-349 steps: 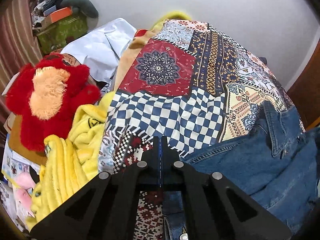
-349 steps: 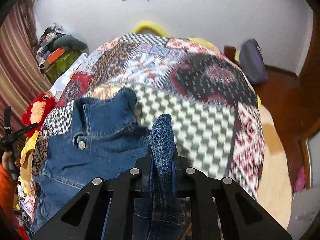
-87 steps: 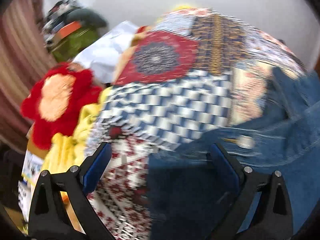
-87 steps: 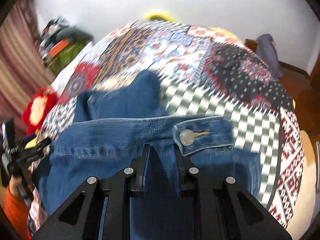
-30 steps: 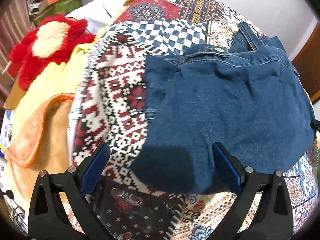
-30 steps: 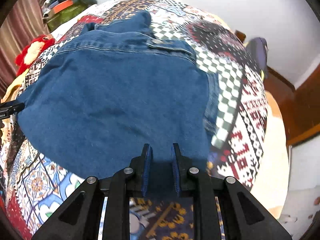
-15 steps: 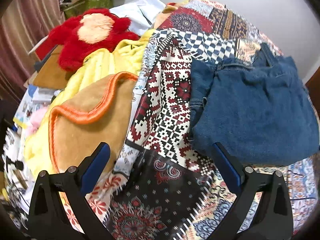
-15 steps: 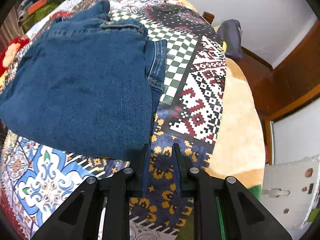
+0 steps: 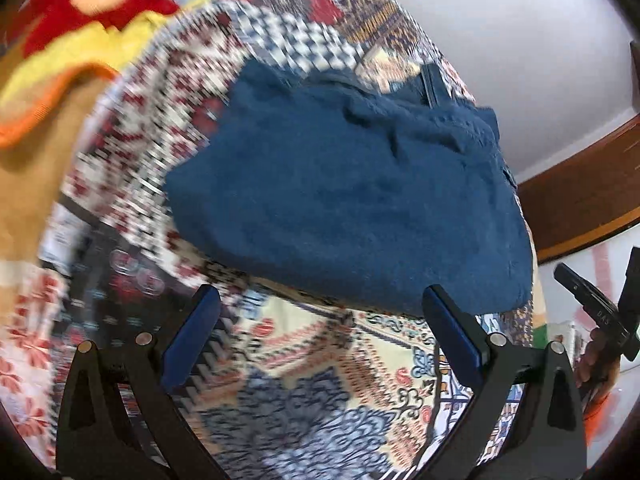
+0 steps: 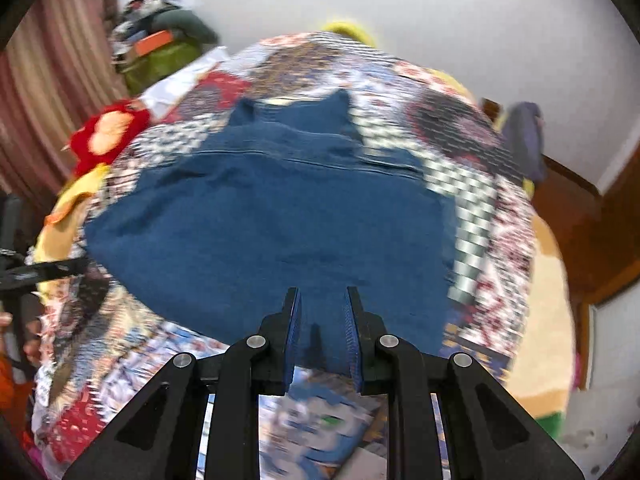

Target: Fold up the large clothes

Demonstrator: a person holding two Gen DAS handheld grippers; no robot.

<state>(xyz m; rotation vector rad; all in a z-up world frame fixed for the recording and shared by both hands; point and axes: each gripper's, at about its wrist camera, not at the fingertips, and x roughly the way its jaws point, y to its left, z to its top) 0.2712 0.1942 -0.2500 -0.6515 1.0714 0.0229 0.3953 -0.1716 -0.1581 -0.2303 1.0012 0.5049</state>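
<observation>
Curtain cloth, striped in dull pink, closes the far left of the right wrist view, with a red and peach plush toy and a yellow blanket with an orange hem heaped along the left edge of the bed. The patchwork quilt in red, white, blue and black prints covers the bed and lies bare along the near side, in front of both tools, and in a checked strip to the right. The folded blue denim jacket sits in the middle of the quilt, a thick soft slab with rounded lower corners, its collar points standing at the far edge. The left tool hangs over the near hem with its blue-padded fingers spread wide and nothing between them. The right tool shows only a narrow slot between its ribbed fingers, held above the denim without pinching it. Only the right wrist view takes in the white wall, a grey bag and the brown wooden floor past the right edge; only the left shows a hand holding the other tool at far right.
</observation>
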